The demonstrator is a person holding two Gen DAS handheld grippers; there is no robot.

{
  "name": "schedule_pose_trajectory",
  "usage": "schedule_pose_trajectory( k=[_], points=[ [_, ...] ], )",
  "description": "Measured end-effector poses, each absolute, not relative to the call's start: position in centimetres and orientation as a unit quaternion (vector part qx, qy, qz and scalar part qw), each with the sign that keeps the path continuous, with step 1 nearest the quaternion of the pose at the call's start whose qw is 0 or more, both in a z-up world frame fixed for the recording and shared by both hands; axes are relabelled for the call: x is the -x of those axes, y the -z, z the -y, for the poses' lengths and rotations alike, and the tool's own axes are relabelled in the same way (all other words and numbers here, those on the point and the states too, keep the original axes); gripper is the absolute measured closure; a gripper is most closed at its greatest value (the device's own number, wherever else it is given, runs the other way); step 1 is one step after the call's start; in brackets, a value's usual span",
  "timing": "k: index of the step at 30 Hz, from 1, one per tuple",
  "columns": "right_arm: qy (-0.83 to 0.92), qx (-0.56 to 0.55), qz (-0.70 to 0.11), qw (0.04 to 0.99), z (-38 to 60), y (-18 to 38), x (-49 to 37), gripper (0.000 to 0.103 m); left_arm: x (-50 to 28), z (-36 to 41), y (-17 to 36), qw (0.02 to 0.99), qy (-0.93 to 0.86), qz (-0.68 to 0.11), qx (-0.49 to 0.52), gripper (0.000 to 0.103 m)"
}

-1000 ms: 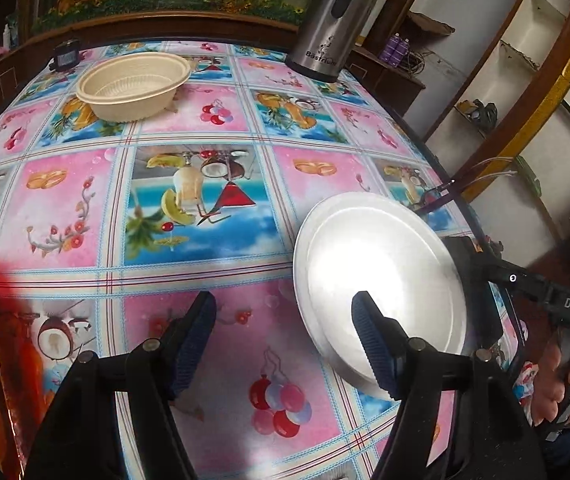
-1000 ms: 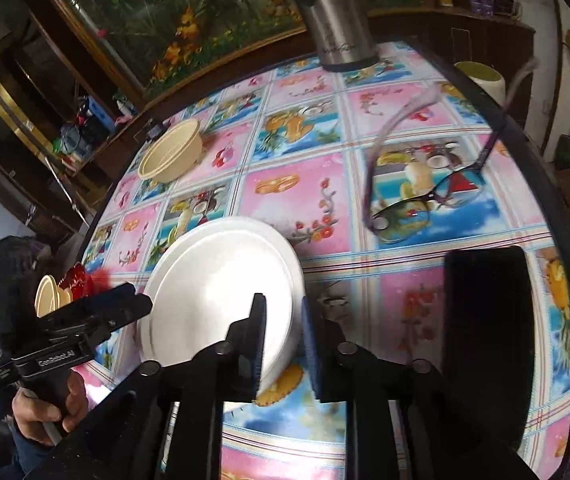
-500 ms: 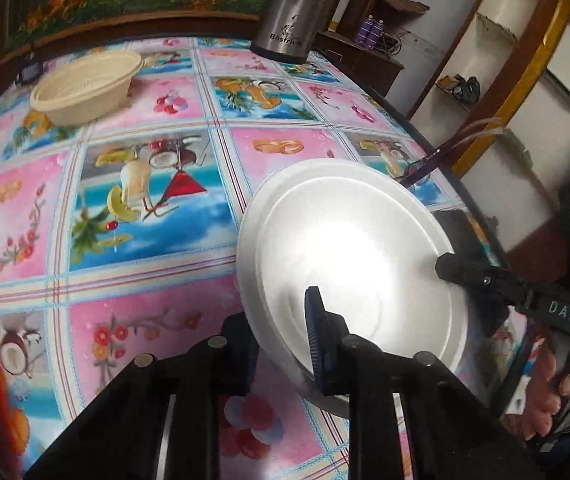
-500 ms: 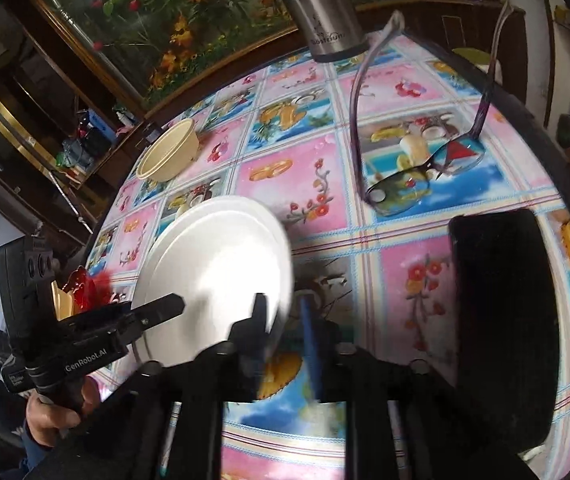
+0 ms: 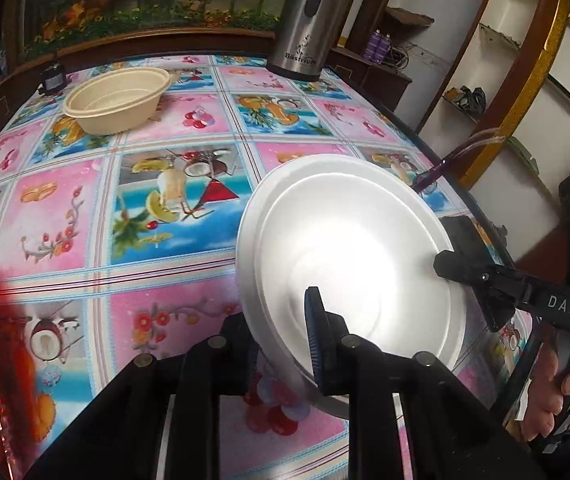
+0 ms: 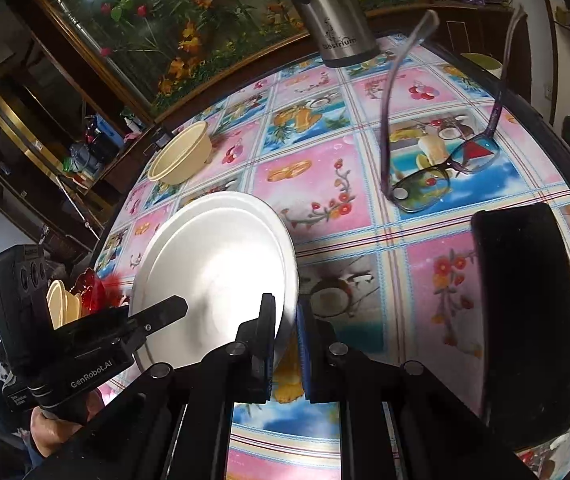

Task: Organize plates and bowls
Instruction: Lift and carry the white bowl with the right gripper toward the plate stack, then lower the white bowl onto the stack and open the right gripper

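On fruit-print tablecloth (image 5: 173,200), beige bowl (image 5: 115,98), steel flask (image 5: 309,20), glasses (image 6: 441,176)

my plate (image 5: 349,248): plain white | bowl (image 5: 115,100): cream | tablecloth (image 5: 65,208): pink and blue squares, fruit and flower prints | flask (image 5: 309,20): silver | my finger pads (image 5: 313,340): blue

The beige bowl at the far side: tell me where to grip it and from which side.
Pinch the beige bowl at its thin flared rim, one finger inside and one outside. It sits upright, mouth open, with bare tablecloth on its near side, so coming from there probably suits best.
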State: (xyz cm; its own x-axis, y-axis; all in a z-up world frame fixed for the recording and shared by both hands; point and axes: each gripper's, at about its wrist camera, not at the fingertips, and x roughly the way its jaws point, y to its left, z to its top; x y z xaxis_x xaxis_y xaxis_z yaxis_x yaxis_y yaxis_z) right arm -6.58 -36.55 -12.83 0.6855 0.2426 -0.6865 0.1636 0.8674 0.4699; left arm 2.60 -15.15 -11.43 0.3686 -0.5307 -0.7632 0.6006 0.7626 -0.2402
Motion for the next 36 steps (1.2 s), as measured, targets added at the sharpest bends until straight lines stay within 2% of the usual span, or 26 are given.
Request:
schedule_pose_trajectory(
  k=[11,23,30,36],
  points=[
    [-0.064,-0.227,-0.375,0.896,32.2,9.2,5.3,0.092,-1.6,8.8,7.5,0.858,0.318,-0.403,-0.009,0.083],
    [-0.201,-0.169,-0.357,0.896,20.3,4.0,1.9,0.092,1.0,-6.6,2.0,0.918,0.207,-0.335,0.04,0.075],
    [-0.264,-0.126,-0.375,0.879,11.6,4.5,0.0,0.091,1.3,-14.6,3.7,0.922,0.139,-0.353,0.08,0.075],
    [-0.27,-0.114,-0.408,0.865,8.7,6.8,-1.4,0.091,0.8,-16.2,6.0,0.911,0.132,-0.377,0.102,0.075]
  ],
)
